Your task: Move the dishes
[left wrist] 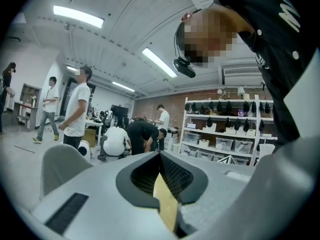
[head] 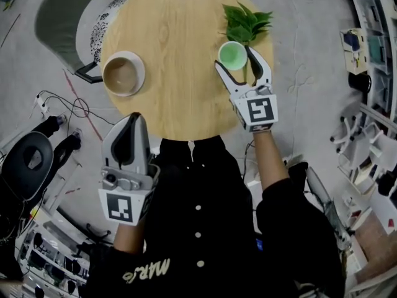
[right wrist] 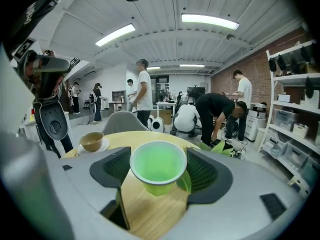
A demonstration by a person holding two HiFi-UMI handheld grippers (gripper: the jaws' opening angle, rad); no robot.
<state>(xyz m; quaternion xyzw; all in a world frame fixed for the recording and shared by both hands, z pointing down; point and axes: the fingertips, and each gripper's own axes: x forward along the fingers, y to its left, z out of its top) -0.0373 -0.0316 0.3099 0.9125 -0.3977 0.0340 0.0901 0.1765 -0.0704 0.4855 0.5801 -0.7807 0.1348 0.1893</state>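
Right gripper (head: 236,59) jaws stand open, one on each side of the small translucent green plastic cup (head: 232,54). The right gripper view puts the cup (right wrist: 158,164) dead centre between the dark ribbed pads (right wrist: 112,171). Its rim is very near both, but I see no squeeze, so count it as not yet gripped. Left gripper (head: 132,120) jaws are closed on nothing. In its own view the left gripper (left wrist: 160,156) shows the tips meeting, with only a sliver of table wood below.

The cup stands upright on the round light-wood table (head: 180,36), far right part, mouth up, long axis vertical. It lies straight ahead of your right jaws, so closing looks like all the next move needs. Your right hand is far nearer it. The left gripper sits back at the table's near edge, well apart from the cup.

The other dish is a tan ceramic bowl on a white saucer (head: 123,73) on the left part of the table, ahead of your left gripper but apart from it.

Only the head view shows the bunch of green leaves (head: 246,18) just behind the cup, maybe touching its rim; watch it on lift. The right gripper view gives the pad-to-rim gaps and the bowl (right wrist: 91,141) beyond. The left gripper view shows no dishes, only shelves and people.
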